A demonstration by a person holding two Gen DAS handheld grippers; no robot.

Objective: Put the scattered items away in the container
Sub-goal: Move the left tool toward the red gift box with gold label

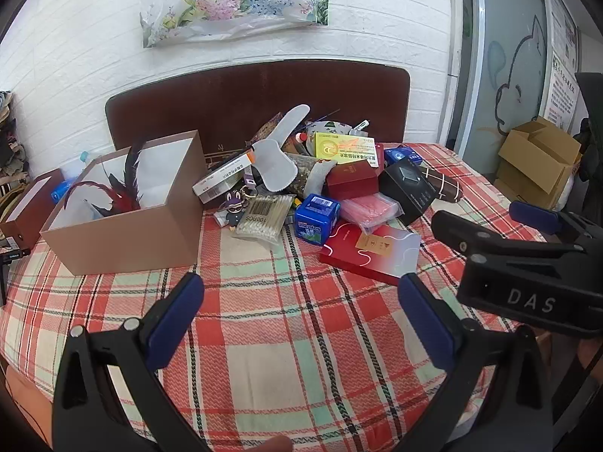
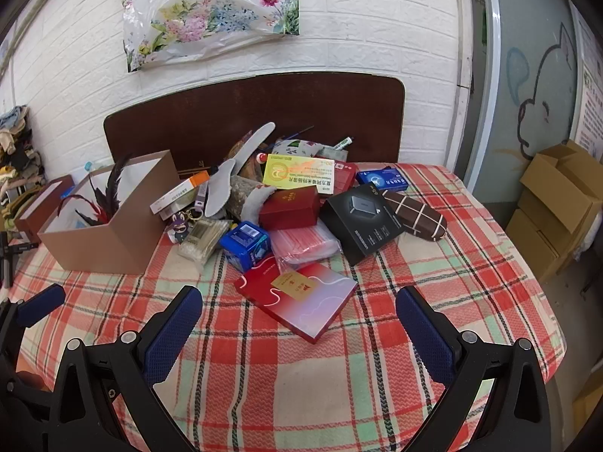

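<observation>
A brown open box (image 1: 124,222) with feathers inside sits left on the plaid-covered tabletop (image 2: 301,369); beside it the loose pile (image 2: 286,207) could topple if its lower pieces are pulled first. Left gripper (image 1: 301,316) and right gripper (image 2: 299,320) hover wide open, empty.

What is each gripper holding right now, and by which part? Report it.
Nothing is held. The left gripper and the right gripper are both open over the plaid tablecloth, short of the pile.
</observation>
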